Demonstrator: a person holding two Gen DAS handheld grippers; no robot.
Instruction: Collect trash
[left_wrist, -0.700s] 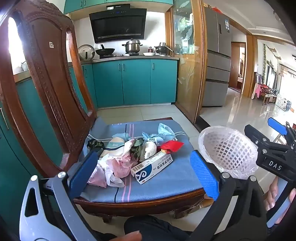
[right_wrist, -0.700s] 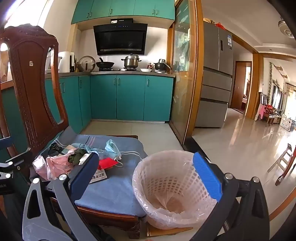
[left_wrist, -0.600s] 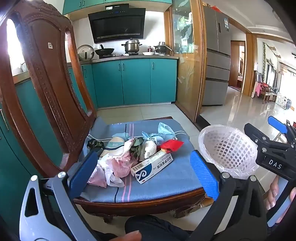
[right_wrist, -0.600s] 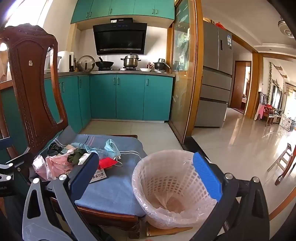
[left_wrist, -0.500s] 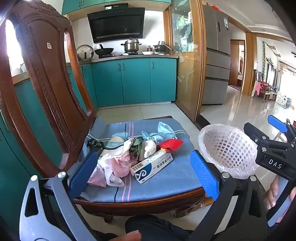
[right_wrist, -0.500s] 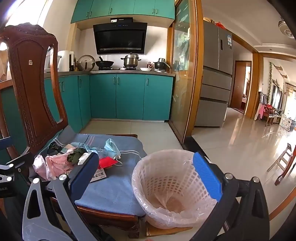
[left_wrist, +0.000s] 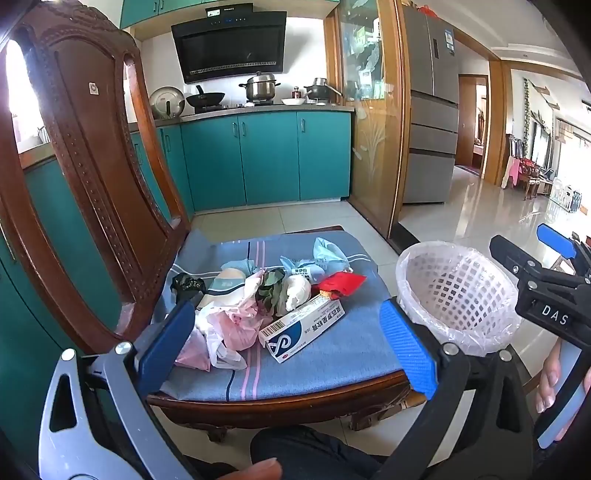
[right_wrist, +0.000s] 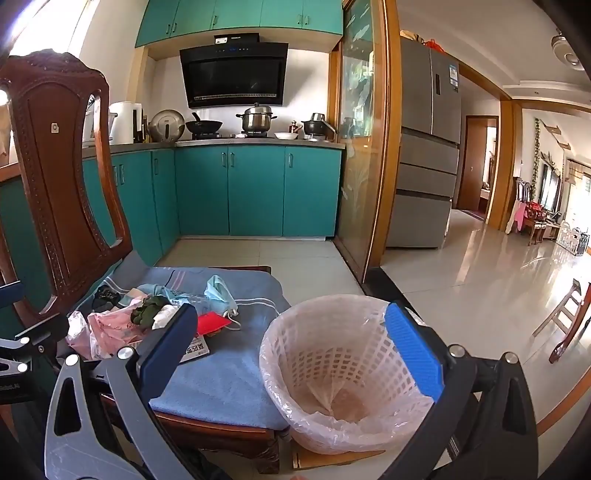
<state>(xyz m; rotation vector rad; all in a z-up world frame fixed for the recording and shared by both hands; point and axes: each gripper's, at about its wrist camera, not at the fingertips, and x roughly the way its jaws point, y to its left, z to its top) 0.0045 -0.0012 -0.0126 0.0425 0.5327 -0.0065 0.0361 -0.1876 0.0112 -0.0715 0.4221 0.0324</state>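
Trash lies in a heap on the blue cushion (left_wrist: 332, 362) of a wooden chair: a white and blue carton (left_wrist: 301, 329), pink and white plastic bags (left_wrist: 229, 325), a red wrapper (left_wrist: 341, 284), a blue face mask (left_wrist: 328, 253) and a dark green scrap (left_wrist: 271, 290). A white mesh bin (left_wrist: 456, 295) lined with clear plastic stands on the floor right of the chair. My left gripper (left_wrist: 284, 345) is open and empty, in front of the heap. My right gripper (right_wrist: 291, 352) is open and empty, above the near side of the bin (right_wrist: 343, 373); the heap (right_wrist: 122, 321) lies to its left.
The carved chair back (left_wrist: 85, 177) rises at the left. Teal kitchen cabinets (left_wrist: 266, 158) and a stove stand behind. A glass partition (left_wrist: 369, 122) and a fridge (left_wrist: 430, 122) are at the right, with shiny tiled floor (right_wrist: 461, 288) beyond.
Both views have shifted only slightly; the scene sits a touch lower in the left view. Nothing was picked up or moved.
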